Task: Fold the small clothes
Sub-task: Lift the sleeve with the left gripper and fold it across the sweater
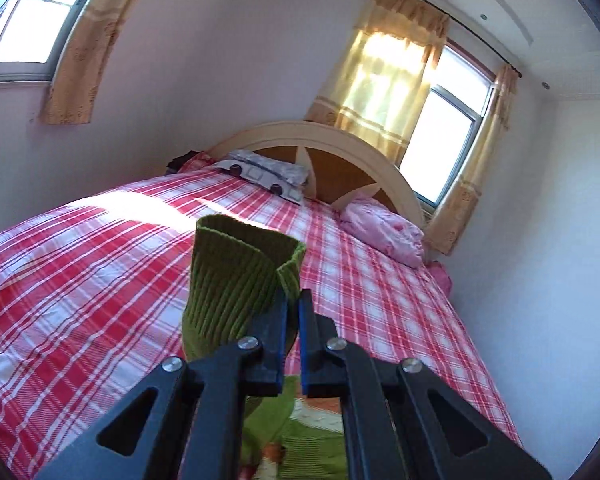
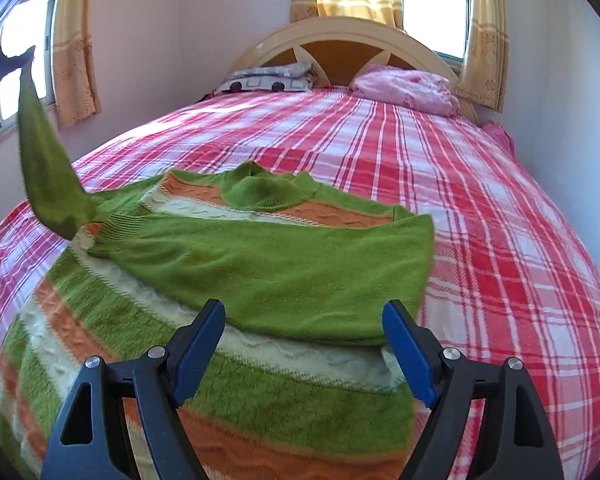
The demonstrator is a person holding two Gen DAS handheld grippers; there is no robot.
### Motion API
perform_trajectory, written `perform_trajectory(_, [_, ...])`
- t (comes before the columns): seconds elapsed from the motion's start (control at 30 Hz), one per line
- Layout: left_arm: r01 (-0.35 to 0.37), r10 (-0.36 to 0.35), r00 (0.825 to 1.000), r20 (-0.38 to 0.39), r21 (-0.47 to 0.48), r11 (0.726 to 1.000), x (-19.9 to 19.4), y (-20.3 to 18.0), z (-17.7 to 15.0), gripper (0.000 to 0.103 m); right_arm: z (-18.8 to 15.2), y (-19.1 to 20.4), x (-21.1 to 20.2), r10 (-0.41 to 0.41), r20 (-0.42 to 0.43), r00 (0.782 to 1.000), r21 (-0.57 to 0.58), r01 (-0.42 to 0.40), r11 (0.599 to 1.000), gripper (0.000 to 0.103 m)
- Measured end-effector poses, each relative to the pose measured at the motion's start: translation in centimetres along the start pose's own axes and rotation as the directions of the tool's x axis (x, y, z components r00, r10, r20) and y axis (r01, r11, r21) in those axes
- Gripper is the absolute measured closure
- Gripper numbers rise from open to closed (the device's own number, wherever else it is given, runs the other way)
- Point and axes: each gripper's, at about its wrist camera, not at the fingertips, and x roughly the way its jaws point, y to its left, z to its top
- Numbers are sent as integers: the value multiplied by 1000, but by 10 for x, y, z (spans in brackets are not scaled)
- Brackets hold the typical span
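A small green sweater (image 2: 268, 264) with orange and cream stripes lies on the red plaid bed (image 2: 500, 240). One sleeve is folded across its chest. My left gripper (image 1: 293, 298) is shut on the ribbed cuff (image 1: 240, 272) of the other sleeve and holds it up in the air. In the right wrist view that raised sleeve (image 2: 46, 168) hangs at the far left, with the left gripper (image 2: 20, 64) dark against the window. My right gripper (image 2: 304, 316) stands open above the sweater's lower body, nothing between its fingers.
A patterned pillow (image 2: 268, 78) and a pink bundle of bedding (image 2: 408, 86) lie at the curved headboard (image 2: 340, 40). Walls close in on both sides of the bed. Curtained windows (image 1: 440, 120) sit behind the headboard and on the left wall.
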Motion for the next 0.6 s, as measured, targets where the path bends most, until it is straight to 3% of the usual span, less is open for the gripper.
perform_trajectory(0.17, [97,-96,995,-22,28,995,19,-40,-4,98,-23,-22,-17,-26,9,1000,54,26,998,21])
perform_trajectory(0.33, [151,-147,986,-77,45,988,40,-73,-24,98,-37,-38,-21,-51,5,999,95,50,994,21])
perform_trajectory(0.5, [202,-188,971,-148,87,975,62,-121,-67,98,-47,-52,-22,-63,16,998,178,60,982,21])
perform_trajectory(0.6, [195,-164,970,-178,167,967,78,-156,-105,98,-50,-55,-26,-67,27,997,185,61,981,21])
